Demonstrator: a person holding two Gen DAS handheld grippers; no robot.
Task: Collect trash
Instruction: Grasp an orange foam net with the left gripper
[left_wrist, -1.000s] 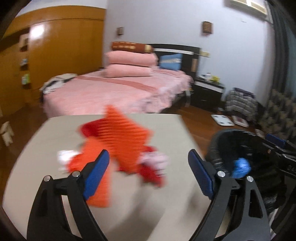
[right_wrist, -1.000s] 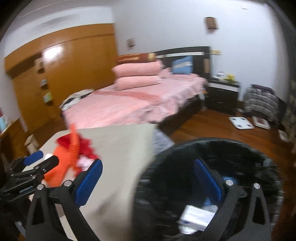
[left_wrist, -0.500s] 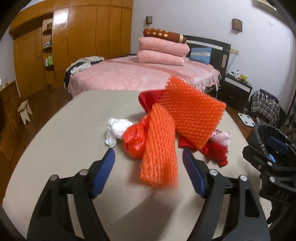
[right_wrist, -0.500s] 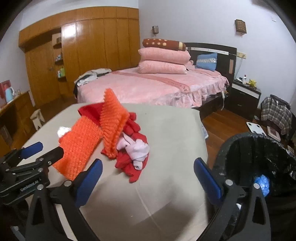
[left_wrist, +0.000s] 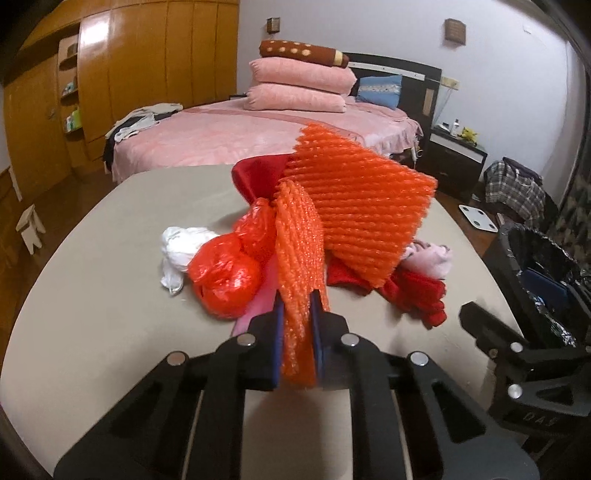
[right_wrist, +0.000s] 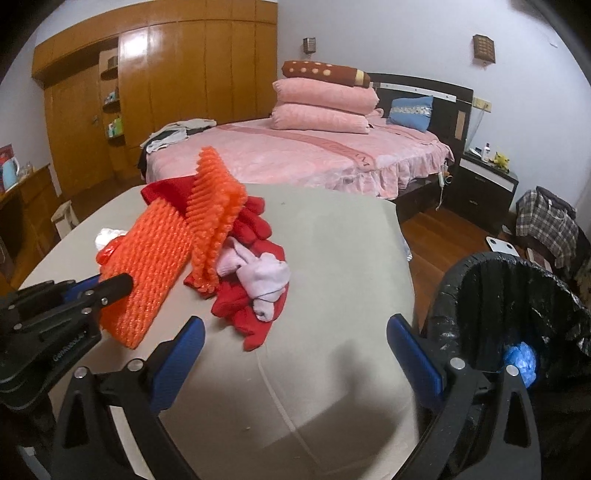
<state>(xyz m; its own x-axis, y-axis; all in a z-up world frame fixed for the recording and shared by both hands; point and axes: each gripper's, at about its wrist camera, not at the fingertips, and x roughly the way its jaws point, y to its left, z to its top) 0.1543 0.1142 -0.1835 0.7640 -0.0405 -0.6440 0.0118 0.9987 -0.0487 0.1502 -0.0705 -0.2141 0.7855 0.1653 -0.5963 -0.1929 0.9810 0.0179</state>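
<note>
1. Bedroom; beige desk (right_wrist: 332, 258) in front of a pink bed (right_wrist: 295, 155), black-lined bin (right_wrist: 517, 306) off the desk's right edge.
2. Trash pile mid-desk: two orange foam nets, red bag (left_wrist: 225, 280), white wad (left_wrist: 181, 247), red gloves (right_wrist: 243, 314), pink sock (right_wrist: 266, 277).
3. Left gripper (left_wrist: 297, 332) clenched on the near end of one net (left_wrist: 299, 266), jaws pinching it flat.
4. Second net (left_wrist: 362, 206) leans on the held one, touching.
5. Right gripper (right_wrist: 295, 354) released, empty, near the desk's right edge beside the bin.
6. Step looks like: lift net, carry right, drop in bin.
7. Do it well: lift straight up so the leaning net slides off, keep the pinch firm since foam squashes, let go only once over the bin mouth.
</note>
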